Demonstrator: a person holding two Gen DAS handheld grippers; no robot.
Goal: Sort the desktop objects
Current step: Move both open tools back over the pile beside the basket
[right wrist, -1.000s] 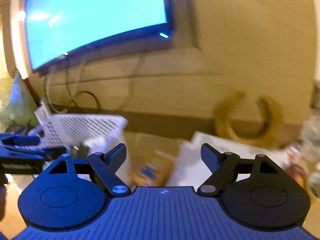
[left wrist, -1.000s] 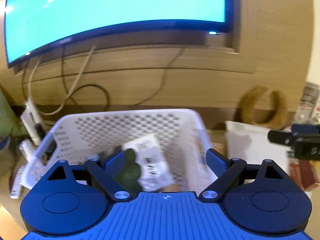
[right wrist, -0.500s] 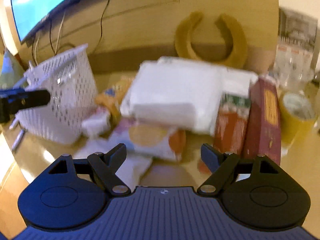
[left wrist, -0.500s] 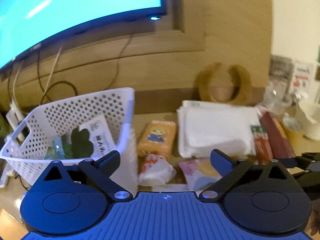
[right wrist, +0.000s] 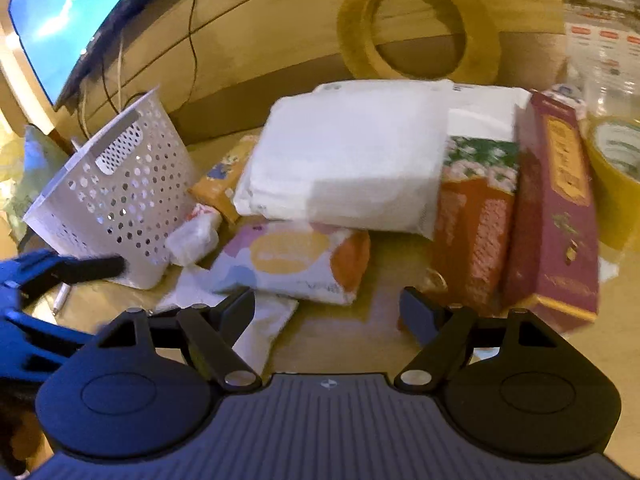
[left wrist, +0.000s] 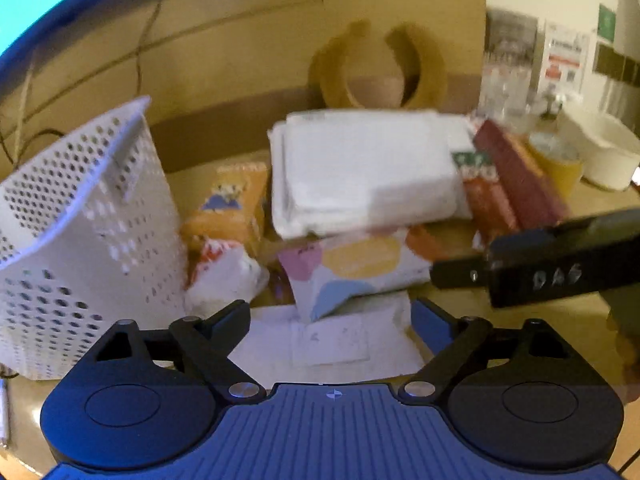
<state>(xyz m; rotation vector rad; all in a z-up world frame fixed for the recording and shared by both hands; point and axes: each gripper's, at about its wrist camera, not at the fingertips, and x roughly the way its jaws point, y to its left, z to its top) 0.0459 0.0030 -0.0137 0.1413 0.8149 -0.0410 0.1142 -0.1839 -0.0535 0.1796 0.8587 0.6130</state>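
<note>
Two open tools point(left wrist: 330, 316) point(right wrist: 327, 308) – pastel packet point(left wrist: 352, 268) just ahead.

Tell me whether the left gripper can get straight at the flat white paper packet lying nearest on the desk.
Probably yes. The left gripper stands open and empty right over the flat white paper packet, with nothing between them. The pastel-patterned soft pack overlaps only its far edge, and the white perforated plastic basket stands off to the side.
</note>
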